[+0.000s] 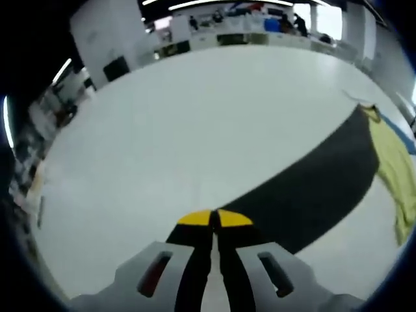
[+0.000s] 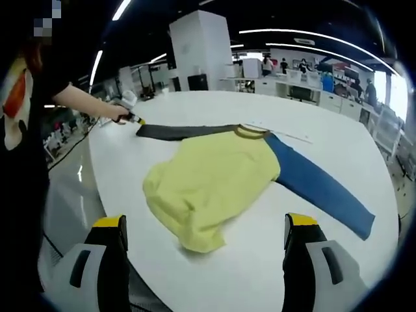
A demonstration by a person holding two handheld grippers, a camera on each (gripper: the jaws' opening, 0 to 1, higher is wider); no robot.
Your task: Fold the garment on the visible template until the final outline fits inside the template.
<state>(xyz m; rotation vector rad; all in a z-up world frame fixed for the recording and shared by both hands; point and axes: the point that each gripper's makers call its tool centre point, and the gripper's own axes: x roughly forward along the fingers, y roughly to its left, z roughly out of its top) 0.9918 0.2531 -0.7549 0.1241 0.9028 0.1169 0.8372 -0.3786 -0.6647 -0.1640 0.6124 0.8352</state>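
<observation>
- Nearest your left-hand camera, the left gripper [image 1: 212, 218] has its yellow-tipped jaws pressed together on the end of the dark grey sleeve [image 1: 312, 185], pinning it at the white tabletop [image 1: 195, 130].
- Nearest your right-hand camera, the right gripper [image 2: 207, 227] stands wide, its jaws well apart with nothing between them, hovering at the near edge of the tabletop.
- The right gripper view gives you the whole garment [image 2: 214, 179]: a yellow body crumpled near the near edge, the dark grey sleeve stretched toward the far left edge, a blue sleeve [image 2: 318, 185] laid out toward the right edge.
- That view also shows your other hand [image 2: 117, 115] holding the left gripper at the grey cuff; the left gripper view catches just a strip of yellow cloth beyond the grey sleeve.
- The tabletop is white, broad and rounded at its edges.
- Behind it are white pillars, long ceiling lights, desks and distant people.
- You can read no lettering or label anywhere.
</observation>
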